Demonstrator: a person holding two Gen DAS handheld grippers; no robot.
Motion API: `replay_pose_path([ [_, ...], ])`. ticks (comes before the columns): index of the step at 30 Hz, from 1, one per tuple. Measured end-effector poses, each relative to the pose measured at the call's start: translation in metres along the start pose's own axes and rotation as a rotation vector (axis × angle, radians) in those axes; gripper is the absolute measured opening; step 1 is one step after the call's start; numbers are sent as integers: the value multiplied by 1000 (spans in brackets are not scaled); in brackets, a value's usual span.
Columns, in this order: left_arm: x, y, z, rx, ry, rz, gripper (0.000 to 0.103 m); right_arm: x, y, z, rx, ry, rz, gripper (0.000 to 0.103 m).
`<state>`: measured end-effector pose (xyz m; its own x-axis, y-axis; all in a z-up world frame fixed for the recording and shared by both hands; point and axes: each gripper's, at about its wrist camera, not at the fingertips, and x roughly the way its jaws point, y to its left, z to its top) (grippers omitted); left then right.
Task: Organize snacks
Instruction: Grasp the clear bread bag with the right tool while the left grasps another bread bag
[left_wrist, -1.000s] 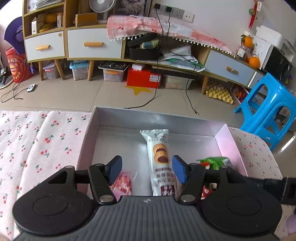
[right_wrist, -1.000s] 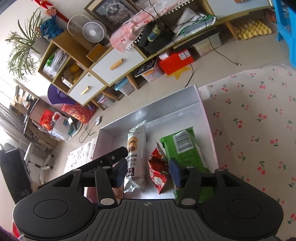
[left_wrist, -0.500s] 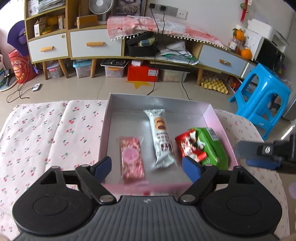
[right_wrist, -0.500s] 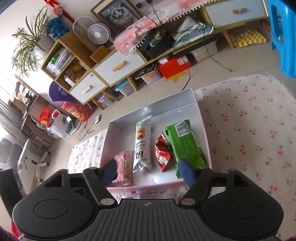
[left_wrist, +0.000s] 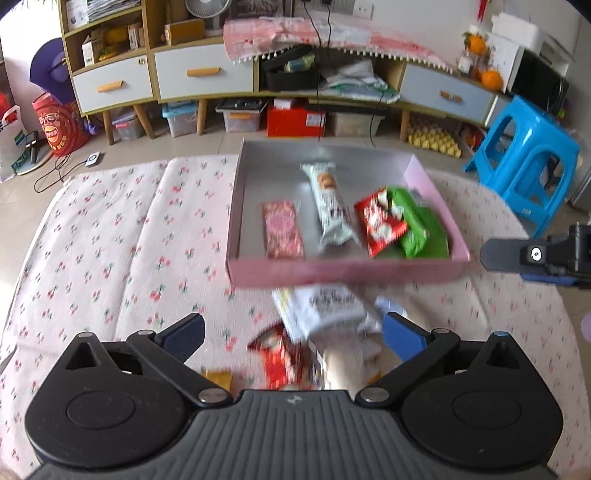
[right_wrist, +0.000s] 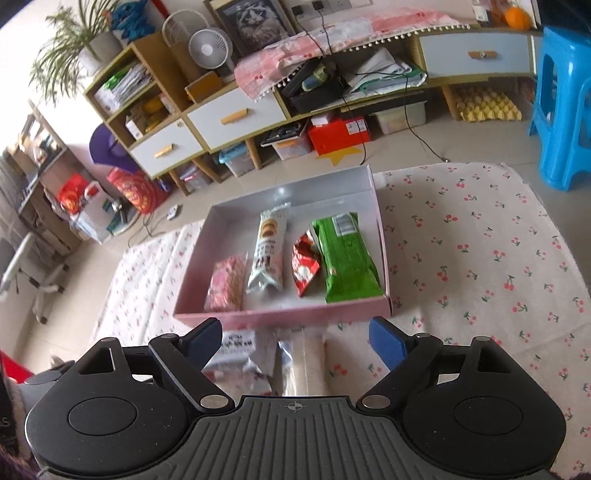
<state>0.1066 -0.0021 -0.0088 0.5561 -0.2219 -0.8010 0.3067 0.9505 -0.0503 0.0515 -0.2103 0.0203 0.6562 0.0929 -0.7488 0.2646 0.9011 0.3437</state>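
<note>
Cherry cloth (right_wrist: 480, 258) bare right of pink box (right_wrist: 284, 316) edge.

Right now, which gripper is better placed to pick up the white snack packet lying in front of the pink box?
Probably the left gripper: its open jaws already frame the white snack packet. The right gripper sees it only off to one side.

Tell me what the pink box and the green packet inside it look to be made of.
Pink box: looks like cardboard, matte pink outside with a dull silvery lining; thin, straight, sharply folded walls suggest it. Green packet: apparently plastic film, glossy, with crimped ends, wrinkles and a printed barcode; foil lining cannot be told.
</note>
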Motion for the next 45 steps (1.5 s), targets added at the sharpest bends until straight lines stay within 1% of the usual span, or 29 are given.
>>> replay_pose_path([
  [3,-2,-3,-18,0,8,9,103,0,0,-14,-32,-28,-23,95],
  [5,1,-5,-28,8,11,4,103,2,0,-23,-66,-35,-47,95],
  [8,2,-9,-40,16,10,4,103,7,1,-29,-112,-21,-95,95],
  [13,6,-14,-54,-3,17,-13,102,8,2,-40,-146,-18,-74,95],
  [16,8,-17,-59,-1,16,-29,99,11,3,-45,-183,-22,-93,95],
  [19,9,-22,-62,20,4,-27,92,17,2,-49,-178,-3,-97,95],
  [22,11,-26,-67,45,3,-28,83,26,1,-52,-179,38,-97,95],
  [24,12,-28,-69,55,10,-30,75,34,0,-55,-172,68,-104,95],
  [28,14,-27,-71,49,24,-39,64,47,-3,-58,-144,125,-111,95],
  [30,15,-26,-71,40,35,-43,56,52,-3,-59,-132,148,-112,95],
  [32,15,-24,-71,30,43,-49,52,56,-2,-60,-125,163,-108,95],
  [35,14,-23,-71,15,44,-56,50,59,1,-60,-126,171,-103,95],
  [36,14,-23,-71,13,45,-58,47,60,2,-60,-126,172,-103,95],
  [38,13,-22,-72,12,46,-64,44,61,4,-60,-129,175,-101,95],
  [39,13,-22,-71,13,47,-65,41,62,5,-61,-130,176,-101,95],
  [40,13,-22,-71,14,47,-64,39,63,6,-60,-131,175,-104,95],
  [45,12,-22,-70,7,54,-71,33,65,9,-61,-147,169,-114,90],
])
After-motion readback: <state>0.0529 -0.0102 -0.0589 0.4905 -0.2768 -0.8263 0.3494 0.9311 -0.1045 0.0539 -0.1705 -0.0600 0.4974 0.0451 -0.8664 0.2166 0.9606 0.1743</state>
